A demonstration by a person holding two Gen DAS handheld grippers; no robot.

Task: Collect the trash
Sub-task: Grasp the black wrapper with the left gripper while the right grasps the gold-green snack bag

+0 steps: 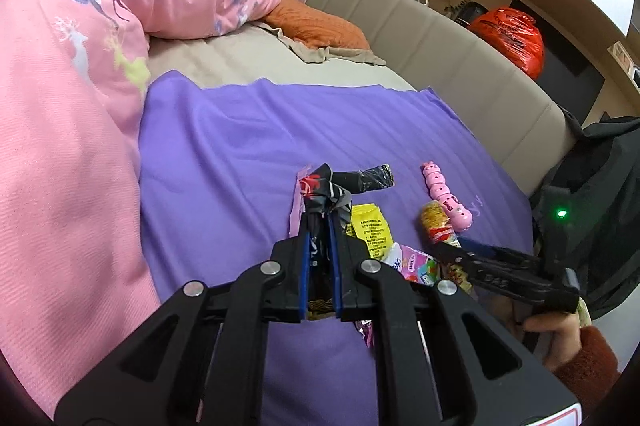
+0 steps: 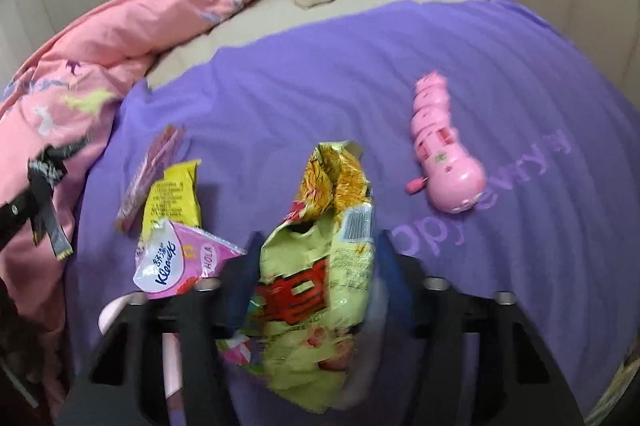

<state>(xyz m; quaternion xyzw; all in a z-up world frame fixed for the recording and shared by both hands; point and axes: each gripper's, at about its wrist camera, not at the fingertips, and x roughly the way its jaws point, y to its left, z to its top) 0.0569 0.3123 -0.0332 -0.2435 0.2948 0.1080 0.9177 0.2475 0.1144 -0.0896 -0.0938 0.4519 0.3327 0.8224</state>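
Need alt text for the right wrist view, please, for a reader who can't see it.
The right claw straddles a crumpled yellow-green snack bag on a purple blanket. To its left lie a pink Kleenex pack and a yellow wrapper; a pink toy lies to its right.

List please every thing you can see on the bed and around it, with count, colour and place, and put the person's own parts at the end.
black wrapper: 1, black with foil, held in the left tongs
green-yellow snack bag: 1, green, yellow and red, between the right tongs' fingers
yellow packet: 1, yellow, on the purple sheet
tissue pack: 1, pink and white, beside the yellow packet
red-pink wrapper: 1, flat, left of the yellow packet
pink toy: 1, pink, right on the sheet
purple sheet: 1, over the bed
pink quilt: 1, left side
orange pillow: 1, bed head
red bags: 2, shelf behind
left tongs: 1, black, shut
right tongs: 1, black, closing state unclear
hand: 1, holds the right tongs
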